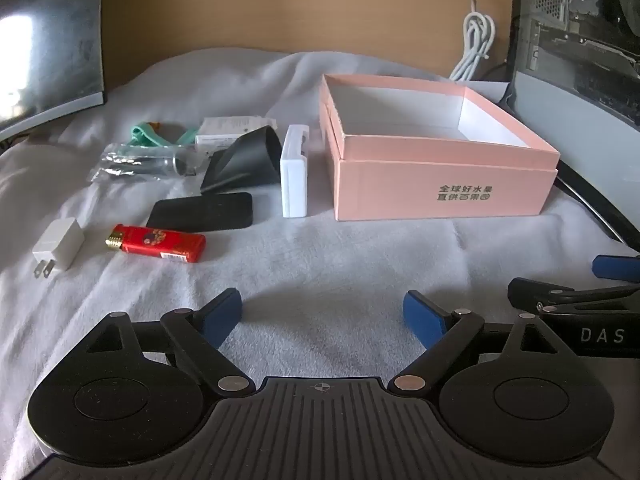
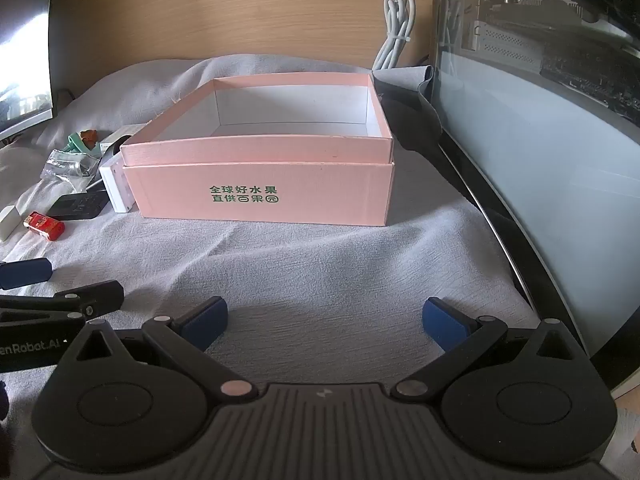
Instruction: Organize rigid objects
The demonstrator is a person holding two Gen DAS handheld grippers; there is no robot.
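Note:
An open pink box (image 1: 444,184) (image 2: 260,196) with a white inside stands on the white cloth, nothing visible in it. Left of it lie a white case (image 1: 294,178) (image 2: 116,190), a black pad (image 1: 202,211) (image 2: 78,205), a red lighter (image 1: 158,243) (image 2: 44,225), a white charger plug (image 1: 58,249) (image 2: 8,222), a black curved piece (image 1: 244,160), clear tubes (image 1: 144,162) (image 2: 66,168) and a teal clip (image 1: 160,134) (image 2: 80,144). My left gripper (image 1: 323,316) is open over bare cloth, short of the objects. My right gripper (image 2: 325,320) is open in front of the box.
A dark monitor (image 1: 48,40) stands at the back left. A glass-sided computer case (image 2: 540,140) lines the right edge. A coiled white cable (image 1: 476,46) (image 2: 396,32) hangs against the wooden back panel. A grey cloth (image 2: 408,80) lies behind the box.

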